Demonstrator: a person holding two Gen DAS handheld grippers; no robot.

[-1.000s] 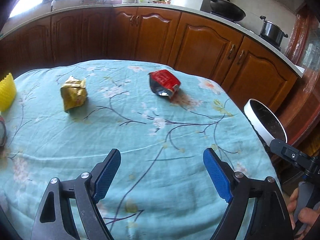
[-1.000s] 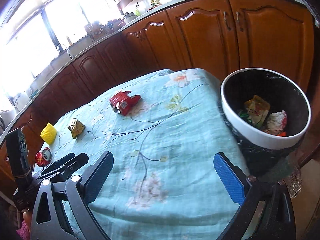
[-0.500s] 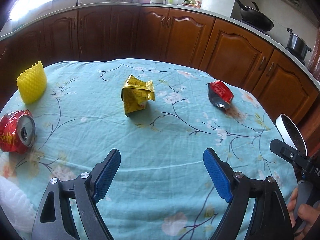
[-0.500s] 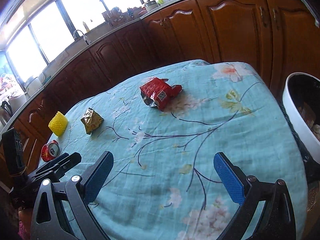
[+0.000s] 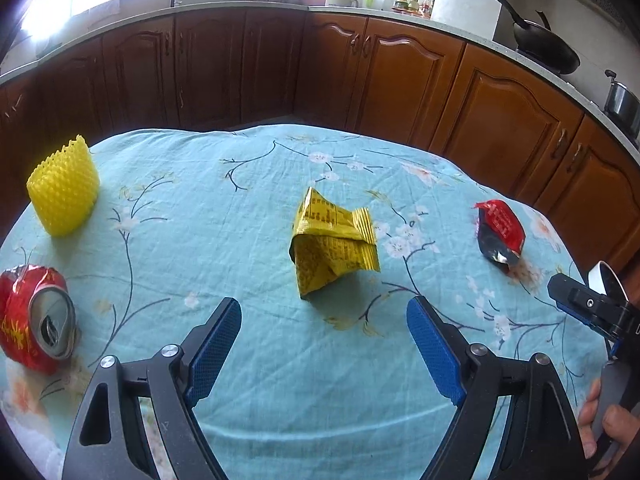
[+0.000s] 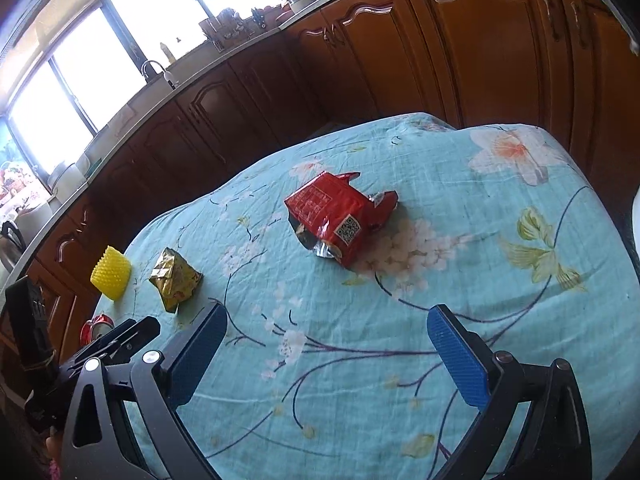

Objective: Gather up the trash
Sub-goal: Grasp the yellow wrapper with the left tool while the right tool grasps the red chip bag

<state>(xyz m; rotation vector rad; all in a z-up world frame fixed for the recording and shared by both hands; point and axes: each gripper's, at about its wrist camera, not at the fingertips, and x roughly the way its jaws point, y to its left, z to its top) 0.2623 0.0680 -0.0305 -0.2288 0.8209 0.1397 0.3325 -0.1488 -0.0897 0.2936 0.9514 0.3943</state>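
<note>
Across the table spreads a teal floral cloth [image 5: 248,216], its far edge dropping toward brown cabinets [image 5: 400,76], with bare cloth open between every piece of trash. At the left edge stands a yellow foam net sleeve [image 5: 64,192]; a crushed red can [image 5: 34,328] (yellow characters, unreadable) lies nearer. Mid-table sits a crumpled yellow wrapper [image 5: 332,248] with tiny illegible print, well apart from a red wrapper [image 6: 340,216] showing a QR code. Left gripper [image 5: 324,344] and right gripper [image 6: 328,352] hover with jaws spread wide, holding nothing.
</note>
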